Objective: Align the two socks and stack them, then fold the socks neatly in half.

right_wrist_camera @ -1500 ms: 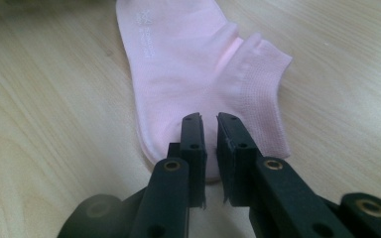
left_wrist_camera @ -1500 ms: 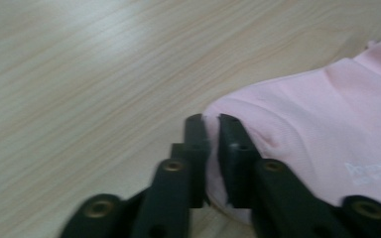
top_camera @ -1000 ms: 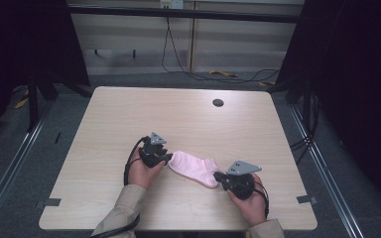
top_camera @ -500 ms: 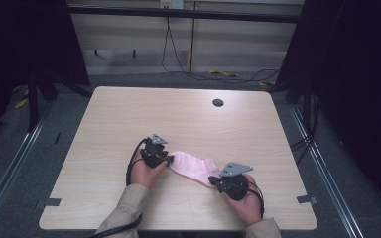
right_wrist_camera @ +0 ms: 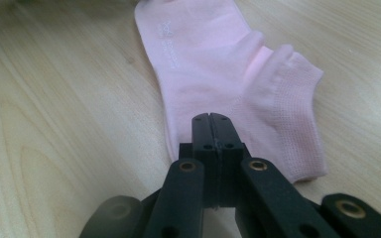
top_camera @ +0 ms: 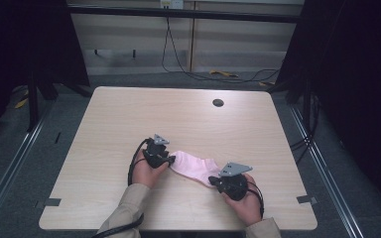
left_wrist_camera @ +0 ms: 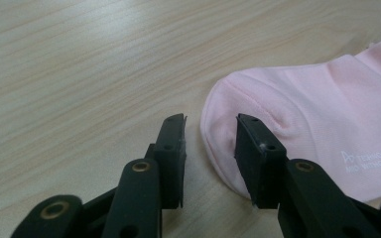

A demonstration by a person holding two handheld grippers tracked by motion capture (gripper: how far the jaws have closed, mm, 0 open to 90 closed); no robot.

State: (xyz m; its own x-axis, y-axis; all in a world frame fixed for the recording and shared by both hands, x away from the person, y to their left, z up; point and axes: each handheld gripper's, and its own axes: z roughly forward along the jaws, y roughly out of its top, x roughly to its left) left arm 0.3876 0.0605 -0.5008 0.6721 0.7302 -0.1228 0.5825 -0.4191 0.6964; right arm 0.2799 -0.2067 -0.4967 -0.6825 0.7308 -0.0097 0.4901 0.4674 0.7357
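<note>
A pink ankle sock (top_camera: 194,166) lies flat on the wooden table (top_camera: 178,119), toe to the left and ribbed cuff to the right. My left gripper (top_camera: 170,159) is at the toe end and is open. In the left gripper view the toe's rounded edge (left_wrist_camera: 213,106) sits in the gap of that gripper (left_wrist_camera: 211,121), with the right jaw over the fabric (left_wrist_camera: 327,124). My right gripper (top_camera: 214,181) is at the cuff end. Its jaws are shut (right_wrist_camera: 212,118), tips low over the sock (right_wrist_camera: 213,64) beside the cuff. No fabric shows bunched between them.
A dark round hole (top_camera: 218,102) sits in the tabletop at the far right. Black cables (top_camera: 131,166) trail from both grippers toward the near edge. Bare wood surrounds the sock. Dark frame posts stand beside the table.
My right gripper has shifted slightly left and toward the near edge, closer to the sock's cuff end. The left gripper has barely moved at the toe.
</note>
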